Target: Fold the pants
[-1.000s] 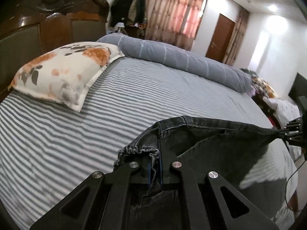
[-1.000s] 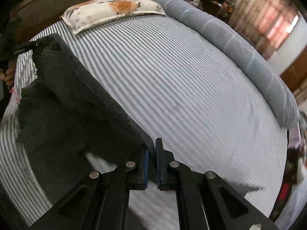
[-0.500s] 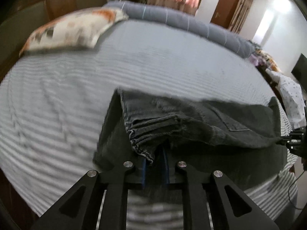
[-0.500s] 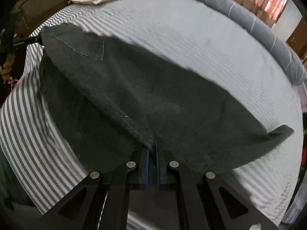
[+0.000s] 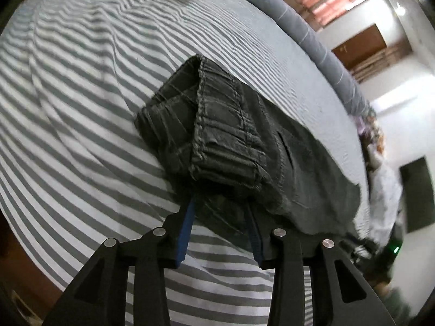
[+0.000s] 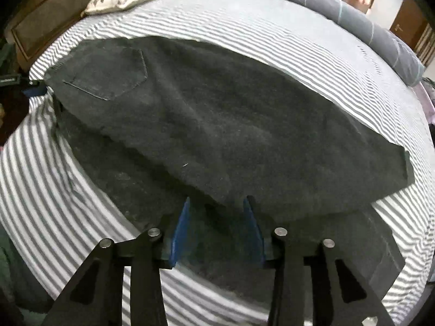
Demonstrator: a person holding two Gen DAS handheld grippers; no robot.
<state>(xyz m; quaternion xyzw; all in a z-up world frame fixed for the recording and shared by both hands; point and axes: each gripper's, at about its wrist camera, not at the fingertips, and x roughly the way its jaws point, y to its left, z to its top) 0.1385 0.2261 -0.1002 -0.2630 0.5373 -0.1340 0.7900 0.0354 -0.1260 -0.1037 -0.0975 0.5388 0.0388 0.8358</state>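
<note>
Denim, dark grey, thick — the pants lie flat on the striped bedsheet, one leg laid over the other along their length. Left side first: my left gripper sits spread apart at the waist end, blue pads either side of the elastic waistband, gripping nothing I can see. That band is bunched and ribbed, the bulkiest part; I judge it gives a sure pinch but will spring back and lump up under a fold. A back pocket shows near that end in the right view. Moving right, the leg fabric looks soft but weighty — it should drape and stay put, not slide on the cotton sheet. My right gripper is released too, jaws wide at the near edge of the legs, cloth lying between the pads but not pinched. Far right, the hem ends square. For the next fold I'd take both layers at the hem edge and at the waistband corner, pinching deep so the lower layer doesn't slip out.
</note>
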